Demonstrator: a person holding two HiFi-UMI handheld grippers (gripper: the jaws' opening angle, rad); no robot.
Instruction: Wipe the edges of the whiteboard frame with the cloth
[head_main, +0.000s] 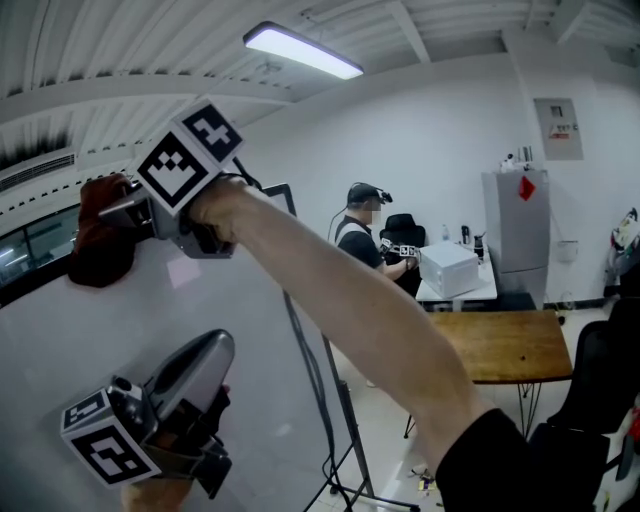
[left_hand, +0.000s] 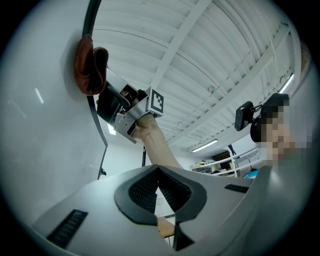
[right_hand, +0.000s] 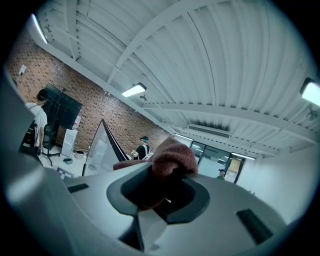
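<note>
A: Cloth (head_main: 98, 240)?
B: Dark red, bunched up. The right gripper's (right_hand: 160, 187) fingers clamp it against the whiteboard frame's (left_hand: 89, 20) upper edge.
A: Left gripper (left_hand: 158, 170)?
B: Fingers pressed together, empty, held low before the board.

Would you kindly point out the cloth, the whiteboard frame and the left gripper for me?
cloth (head_main: 100, 235): head view, middle of the bunched red fabric.
whiteboard frame (left_hand: 88, 20): left gripper view, dark strip above the cloth.
left gripper (left_hand: 158, 169): left gripper view, where its shut jaw tips meet.
</note>
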